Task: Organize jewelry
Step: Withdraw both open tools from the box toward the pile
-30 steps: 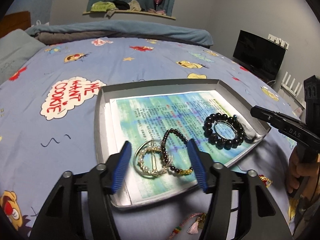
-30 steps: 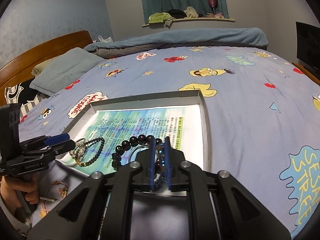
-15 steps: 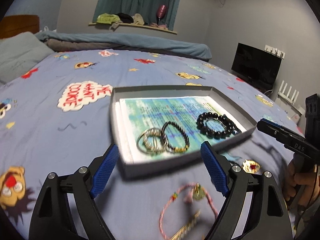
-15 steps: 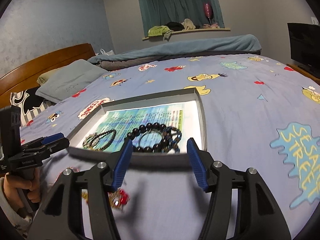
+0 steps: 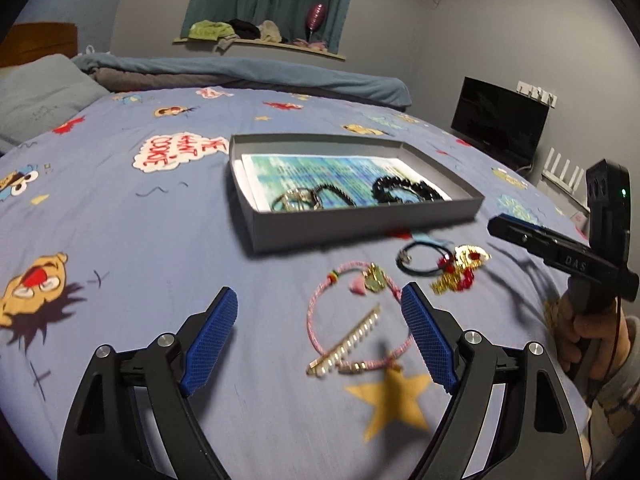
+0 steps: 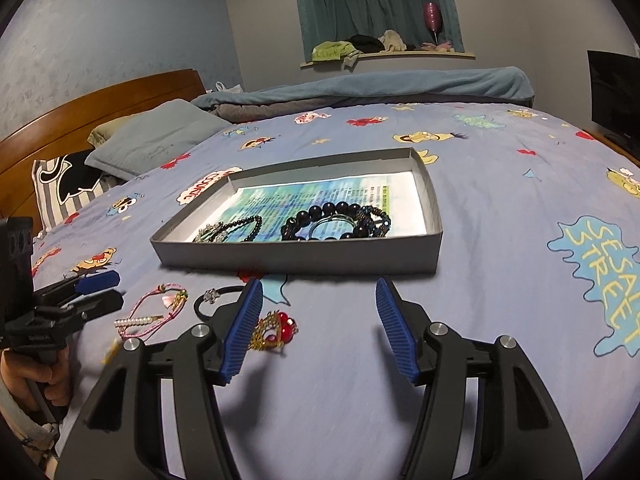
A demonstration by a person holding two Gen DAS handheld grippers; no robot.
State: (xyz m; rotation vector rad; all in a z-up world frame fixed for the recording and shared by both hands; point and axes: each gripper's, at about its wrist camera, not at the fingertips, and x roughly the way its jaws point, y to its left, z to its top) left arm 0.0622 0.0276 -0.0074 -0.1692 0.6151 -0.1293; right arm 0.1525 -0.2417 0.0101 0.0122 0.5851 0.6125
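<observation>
Both tongs (image 5: 320, 336) (image 6: 318, 322) wide open, empty; next, drop slowly over pink bracelet (image 5: 344, 316), pinch gently, carry to box (image 5: 360, 220).

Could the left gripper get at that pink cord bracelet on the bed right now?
Probably yes. The left gripper is open, and the pink cord bracelet lies on the bedsheet between its fingers; only a pearl hair clip lies across it.

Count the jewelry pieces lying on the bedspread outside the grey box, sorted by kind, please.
Pink cord bracelet: 1
Pearl hair clip: 1
Black hair tie: 1
Gold-and-red ornament: 1
Total: 4
</observation>
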